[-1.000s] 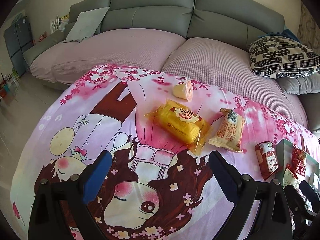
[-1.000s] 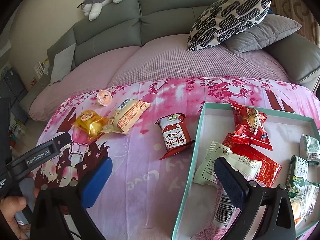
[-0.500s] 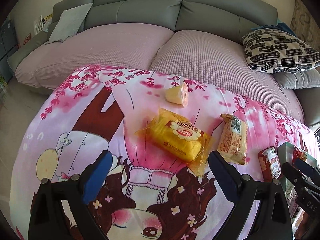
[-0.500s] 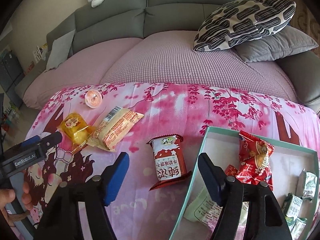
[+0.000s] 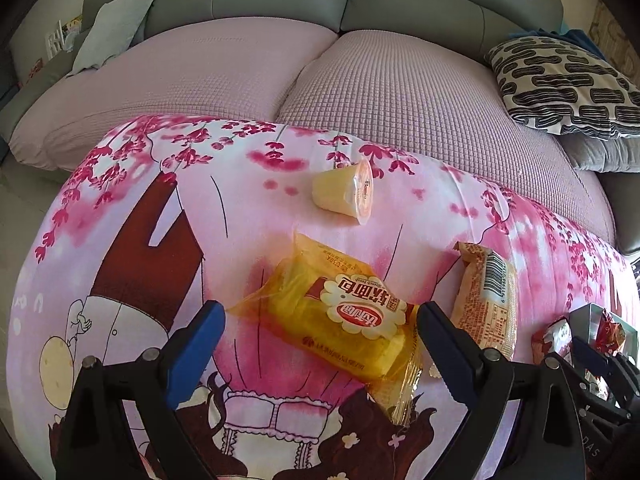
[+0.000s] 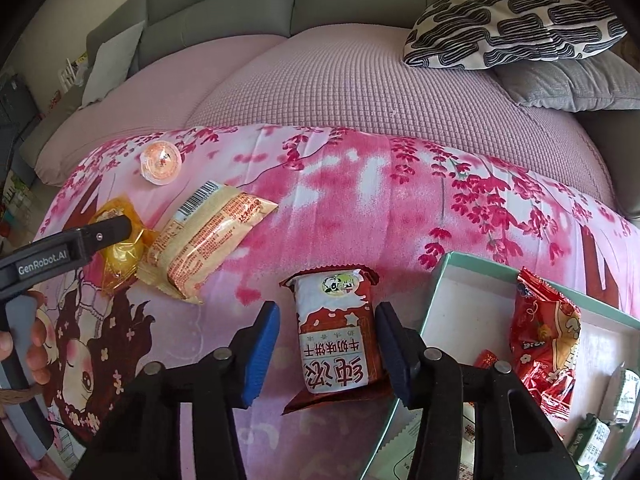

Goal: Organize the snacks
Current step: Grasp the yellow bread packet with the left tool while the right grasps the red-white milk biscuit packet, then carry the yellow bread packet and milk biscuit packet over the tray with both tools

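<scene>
Both grippers spread, left gripper (image 5: 318, 338) astride yellow pack (image 5: 340, 320), right gripper (image 6: 326, 342) astride red pack (image 6: 336, 336), box (image 6: 448, 304) cropped.

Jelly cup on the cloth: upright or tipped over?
Tipped over. The jelly cup lies on its side on the pink cloth, with its sealed lid facing sideways.

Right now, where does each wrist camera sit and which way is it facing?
Left wrist: rides the left gripper, looking along it at the yellow cake pack; its open blue fingers show.
Right wrist: rides the right gripper, facing the red-brown biscuit pack beside the teal box; its open fingers and the person's left hand show.
Shared: yellow cake pack, jelly cup, beige pack, sofa.
</scene>
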A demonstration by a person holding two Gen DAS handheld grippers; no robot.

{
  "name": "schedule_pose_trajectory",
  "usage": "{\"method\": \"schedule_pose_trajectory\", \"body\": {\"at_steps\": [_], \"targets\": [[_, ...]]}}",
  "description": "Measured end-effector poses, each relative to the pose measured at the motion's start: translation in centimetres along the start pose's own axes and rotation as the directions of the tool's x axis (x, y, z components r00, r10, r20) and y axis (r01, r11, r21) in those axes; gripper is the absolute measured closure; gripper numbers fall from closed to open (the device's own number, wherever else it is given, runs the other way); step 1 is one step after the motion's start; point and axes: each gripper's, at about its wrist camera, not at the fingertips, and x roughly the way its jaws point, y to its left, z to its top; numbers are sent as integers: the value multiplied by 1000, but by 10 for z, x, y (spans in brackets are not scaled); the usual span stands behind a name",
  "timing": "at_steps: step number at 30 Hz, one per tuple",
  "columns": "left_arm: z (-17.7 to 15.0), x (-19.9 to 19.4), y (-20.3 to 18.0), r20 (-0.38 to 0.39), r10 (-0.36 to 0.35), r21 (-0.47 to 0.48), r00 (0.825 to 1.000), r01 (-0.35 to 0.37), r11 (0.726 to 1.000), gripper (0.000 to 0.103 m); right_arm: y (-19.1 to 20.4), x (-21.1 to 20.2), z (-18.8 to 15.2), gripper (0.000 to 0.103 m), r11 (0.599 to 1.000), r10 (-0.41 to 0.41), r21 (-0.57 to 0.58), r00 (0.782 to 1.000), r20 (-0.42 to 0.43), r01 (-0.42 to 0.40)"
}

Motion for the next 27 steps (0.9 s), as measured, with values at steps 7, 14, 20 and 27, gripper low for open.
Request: {"method": "schedule_pose_trajectory", "body": {"at_steps": [7, 14, 20, 27], "targets": [[-1, 5, -1, 0, 12, -13, 1000, -12, 1000, 9, 3, 4, -4, 61, 1000, -13, -10, 1000, -26, 13], [-7, 4, -6, 13, 0, -17, 1000, 1, 1000, 25, 6, -3, -15, 61, 1000, 22, 3, 1000, -10, -22], [-16, -2, -11, 25, -65, -58, 998, 67, 996, 58, 10, -18, -36, 61, 998, 56, 39, 998, 21, -57], [-34, -20, -8, 54, -74, -114, 996, 80, 990, 61, 5, -39, -56, 61, 991, 97, 91, 994, 58, -102]]}}
